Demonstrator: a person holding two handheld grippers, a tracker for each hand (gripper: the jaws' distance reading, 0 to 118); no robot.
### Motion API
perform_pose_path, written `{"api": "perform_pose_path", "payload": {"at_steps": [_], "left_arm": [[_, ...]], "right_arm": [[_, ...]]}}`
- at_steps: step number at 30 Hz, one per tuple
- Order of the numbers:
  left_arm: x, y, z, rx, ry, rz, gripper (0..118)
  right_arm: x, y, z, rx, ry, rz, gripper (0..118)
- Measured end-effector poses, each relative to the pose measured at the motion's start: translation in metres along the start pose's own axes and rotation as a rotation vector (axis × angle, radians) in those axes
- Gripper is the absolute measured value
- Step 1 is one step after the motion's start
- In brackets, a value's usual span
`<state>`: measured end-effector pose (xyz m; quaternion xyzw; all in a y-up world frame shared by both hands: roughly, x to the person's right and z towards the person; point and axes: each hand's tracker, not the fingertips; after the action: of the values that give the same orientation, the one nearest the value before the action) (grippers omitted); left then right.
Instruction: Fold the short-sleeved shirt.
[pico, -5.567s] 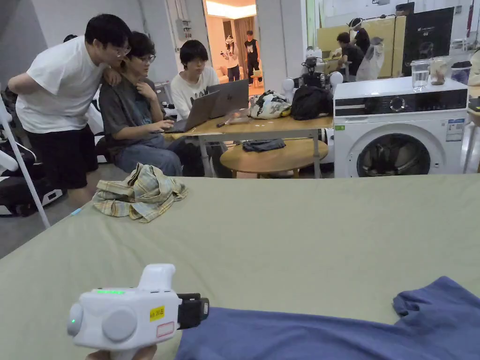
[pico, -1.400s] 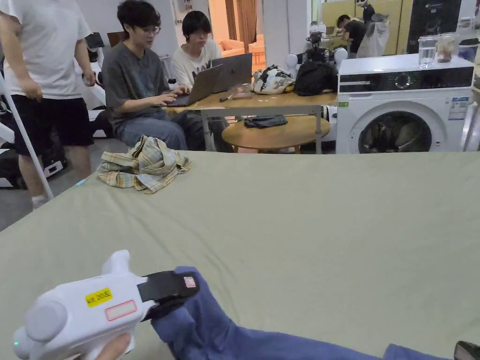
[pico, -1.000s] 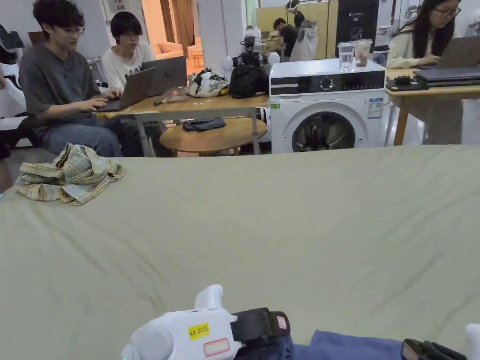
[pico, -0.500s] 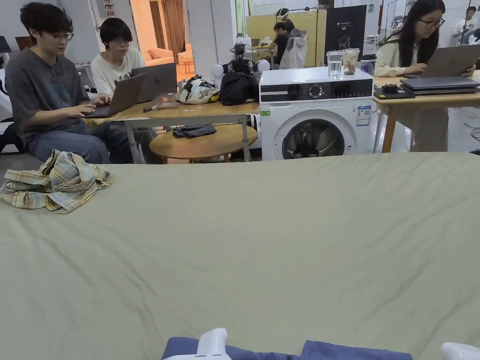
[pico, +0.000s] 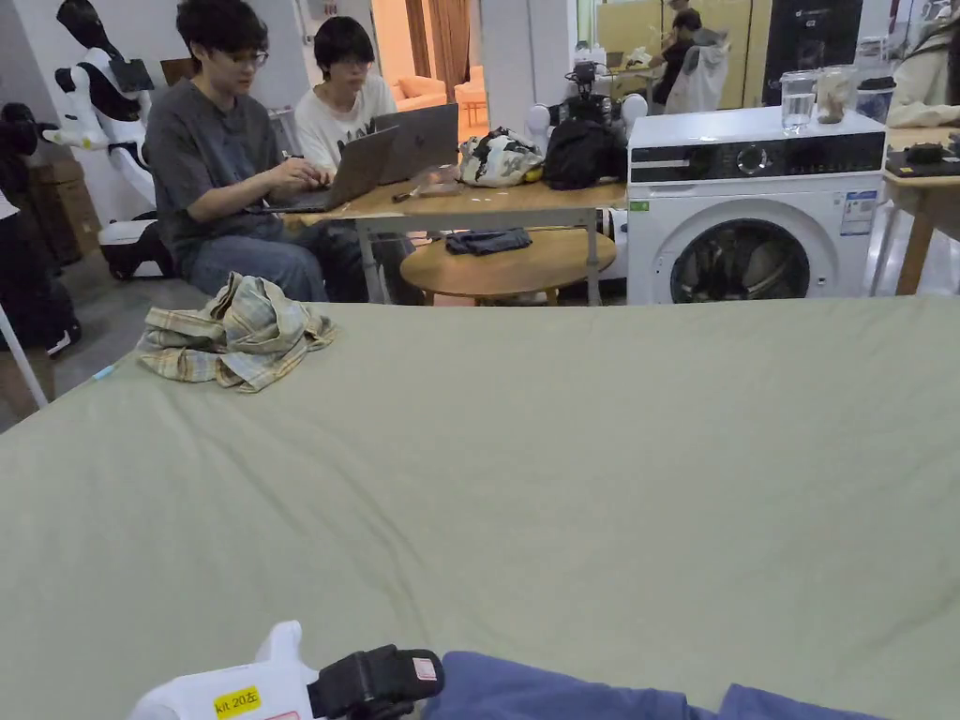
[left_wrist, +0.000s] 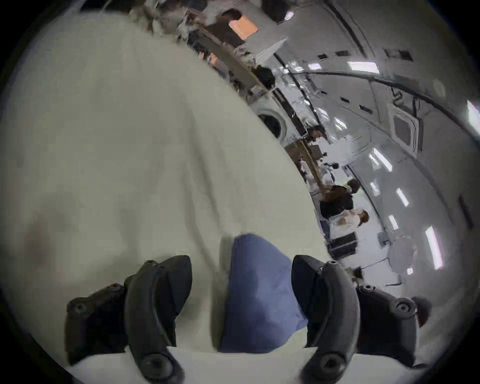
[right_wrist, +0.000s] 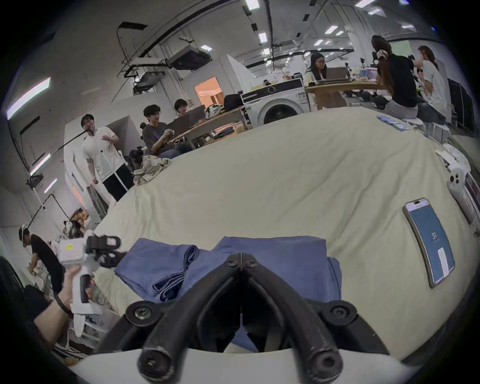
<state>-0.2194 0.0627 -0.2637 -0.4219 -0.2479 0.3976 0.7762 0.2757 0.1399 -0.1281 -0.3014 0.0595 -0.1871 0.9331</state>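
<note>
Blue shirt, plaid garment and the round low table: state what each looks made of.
Blue shirt: soft woven or knit fabric, probably cotton, matte; it folds in limp layers with stitched hems. Plaid garment: thin woven cloth, checked pattern, crumpled in a heap. Round low table: wood or wood veneer, by its smooth tan top; which one is unclear.

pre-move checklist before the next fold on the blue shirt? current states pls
1. Left gripper released: ok, jaws apart with cloth between them, unpinched.
2. Right gripper grip: cannot tell, jaws closed tip to tip over the blue shirt, pinch hidden.
3. Shirt flatness: not ok, left part bunched with a sleeve hem turned up.
4. Phone apart from the shirt: ok.
5. Plaid shirt at the far corner, away from the work: ok.
6. Green sheet ahead of the shirt: ok.
</note>
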Motion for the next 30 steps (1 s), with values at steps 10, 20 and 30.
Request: {"api": "perform_pose_path", "payload": {"at_steps": [10,20,30], "left_arm": [[0.014,-0.01,-0.005,0.084,-0.102,0.082,3],[0.164,-0.012,0.008,0.082,0.012,-0.468,3],[0.199,-0.106,-0.192,-0.341,0.007,-0.557,9]], "right_arm": [[0.005,-0.001,0.014,0.01,-0.036,0.001,0],[0.012,0.008,0.014,0.05,-0.026,-0.035,0],[0.034,0.004,0.055,0.124,-0.078,-0.094,0]]}}
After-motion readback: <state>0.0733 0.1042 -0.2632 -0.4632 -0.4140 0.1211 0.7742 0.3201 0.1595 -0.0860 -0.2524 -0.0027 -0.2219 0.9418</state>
